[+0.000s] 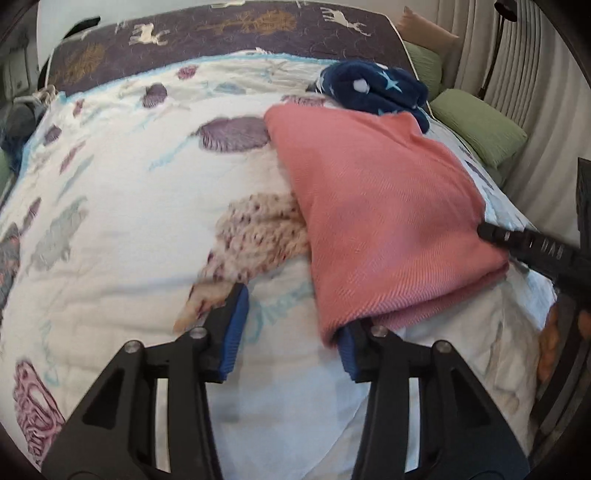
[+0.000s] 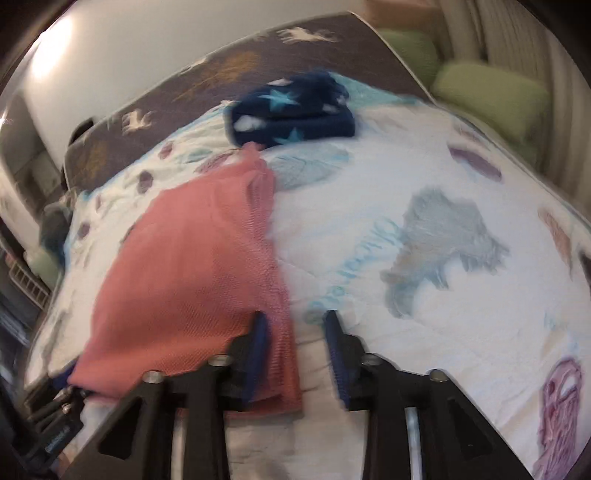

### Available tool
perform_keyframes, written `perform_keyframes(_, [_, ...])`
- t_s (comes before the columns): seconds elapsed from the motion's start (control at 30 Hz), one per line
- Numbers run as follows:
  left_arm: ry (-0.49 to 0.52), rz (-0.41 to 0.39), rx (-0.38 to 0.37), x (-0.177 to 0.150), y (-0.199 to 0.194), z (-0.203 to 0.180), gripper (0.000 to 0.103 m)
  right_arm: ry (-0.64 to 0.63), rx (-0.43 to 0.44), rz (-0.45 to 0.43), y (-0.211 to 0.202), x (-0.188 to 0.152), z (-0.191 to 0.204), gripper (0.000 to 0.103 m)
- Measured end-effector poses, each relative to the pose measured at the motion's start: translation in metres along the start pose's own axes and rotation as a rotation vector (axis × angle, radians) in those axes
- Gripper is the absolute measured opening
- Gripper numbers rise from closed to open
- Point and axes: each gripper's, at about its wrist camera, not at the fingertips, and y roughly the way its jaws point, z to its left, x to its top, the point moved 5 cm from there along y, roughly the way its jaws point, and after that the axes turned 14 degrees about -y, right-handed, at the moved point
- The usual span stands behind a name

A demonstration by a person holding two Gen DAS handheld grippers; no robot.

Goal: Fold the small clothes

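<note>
A folded pink knit garment (image 1: pixel 384 214) lies on the bed; it also shows in the right wrist view (image 2: pixel 192 266). My left gripper (image 1: pixel 291 321) is open, and the garment's near corner lies over its right finger. My right gripper (image 2: pixel 295 328) is open at the garment's near right edge, with its left finger on the cloth. The right gripper's fingers (image 1: pixel 517 240) reach the garment's right edge in the left wrist view. A folded navy star-patterned garment (image 1: pixel 373 86) lies beyond the pink one, also seen in the right wrist view (image 2: pixel 291 110).
The white quilt (image 1: pixel 122 221) with shell prints covers the bed. A dark patterned blanket (image 1: pixel 221 33) runs along the far end. Green pillows (image 1: pixel 476 125) lie off the right side by the curtains. The bed's right edge is close to the pink garment.
</note>
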Motion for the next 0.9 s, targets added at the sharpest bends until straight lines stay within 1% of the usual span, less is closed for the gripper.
perform_keyframes(0.03, [0.003, 0.007, -0.018, -0.002, -0.004, 0.000, 0.047, 0.039, 0.043, -0.001, -0.002, 0.000, -0.006, 0.034])
perform_keyframes(0.1, [0.020, 0.029, -0.057, -0.003, -0.010, -0.004, 0.047, 0.053, 0.062, -0.004, -0.008, 0.003, -0.010, 0.034])
perform_keyframes(0.17, [0.045, 0.054, -0.118, -0.003, -0.022, -0.010, 0.046, 0.037, 0.088, -0.033, -0.015, 0.013, -0.009, 0.036])
perform_keyframes(0.2, [0.053, 0.061, -0.166, 0.000, -0.031, -0.013, 0.046, 0.027, 0.112, -0.050, -0.018, 0.019, -0.008, 0.036])
perform_keyframes(0.23, [0.058, 0.050, -0.206, 0.005, -0.039, -0.016, 0.046, 0.013, 0.133, -0.064, -0.021, 0.025, -0.004, 0.036])
perform_keyframes(0.3, [0.068, 0.003, -0.253, 0.018, -0.054, -0.023, 0.046, -0.028, 0.134, -0.076, -0.023, 0.042, 0.003, 0.035])
perform_keyframes(0.33, [0.070, -0.027, -0.278, 0.028, -0.060, -0.029, 0.046, -0.048, 0.132, -0.083, -0.023, 0.050, 0.008, 0.033])
perform_keyframes(0.37, [0.064, -0.051, -0.315, 0.039, -0.062, -0.036, 0.046, -0.071, 0.149, -0.095, -0.023, 0.060, 0.015, 0.026])
perform_keyframes(0.4, [0.064, -0.066, -0.357, 0.049, -0.060, -0.046, 0.046, -0.094, 0.175, -0.102, -0.022, 0.067, 0.024, 0.019])
perform_keyframes(0.43, [0.070, -0.065, -0.388, 0.056, -0.052, -0.054, 0.046, -0.116, 0.215, -0.106, -0.018, 0.075, 0.034, 0.017])
perform_keyframes(0.47, [0.074, -0.050, -0.391, 0.059, -0.040, -0.060, 0.046, -0.129, 0.248, -0.102, -0.012, 0.081, 0.042, 0.015])
perform_keyframes(0.5, [0.073, -0.028, -0.361, 0.060, -0.025, -0.063, 0.046, -0.132, 0.267, -0.087, -0.003, 0.084, 0.047, 0.014])
perform_keyframes(0.53, [0.072, 0.025, -0.292, 0.056, 0.001, -0.064, 0.046, -0.127, 0.273, -0.063, 0.008, 0.084, 0.049, 0.013])
perform_keyframes(0.57, [0.070, 0.068, -0.250, 0.050, 0.019, -0.060, 0.043, -0.112, 0.253, -0.026, 0.023, 0.081, 0.046, 0.012])
perform_keyframes(0.6, [0.070, 0.093, -0.236, 0.044, 0.030, -0.056, 0.032, -0.097, 0.220, 0.004, 0.035, 0.076, 0.039, 0.004])
perform_keyframes(0.63, [0.087, 0.077, -0.238, 0.036, 0.035, -0.052, 0.028, -0.071, 0.192, 0.033, 0.047, 0.070, 0.029, 0.000])
perform_keyframes(0.67, [0.109, 0.051, -0.247, 0.034, 0.032, -0.051, 0.028, -0.019, 0.224, 0.049, 0.057, 0.062, 0.016, 0.000])
perform_keyframes(0.73, [0.132, 0.063, -0.241, 0.034, 0.022, -0.050, 0.028, 0.080, 0.328, 0.037, 0.057, 0.054, -0.003, 0.000])
perform_keyframes(0.8, [0.124, 0.078, -0.252, 0.040, 0.014, -0.051, 0.033, 0.057, 0.307, 0.026, 0.047, 0.059, -0.004, 0.001])
perform_keyframes(0.83, [0.122, 0.066, -0.273, 0.049, 0.007, -0.053, 0.035, 0.031, 0.300, 0.013, 0.041, 0.064, 0.000, 0.003])
perform_keyframes(0.87, [0.129, 0.043, -0.282, 0.056, 0.004, -0.056, 0.040, 0.008, 0.298, -0.001, 0.037, 0.071, 0.004, 0.005])
perform_keyframes(0.9, [0.145, 0.005, -0.280, 0.067, 0.001, -0.061, 0.044, -0.020, 0.301, -0.019, 0.033, 0.079, 0.010, 0.005])
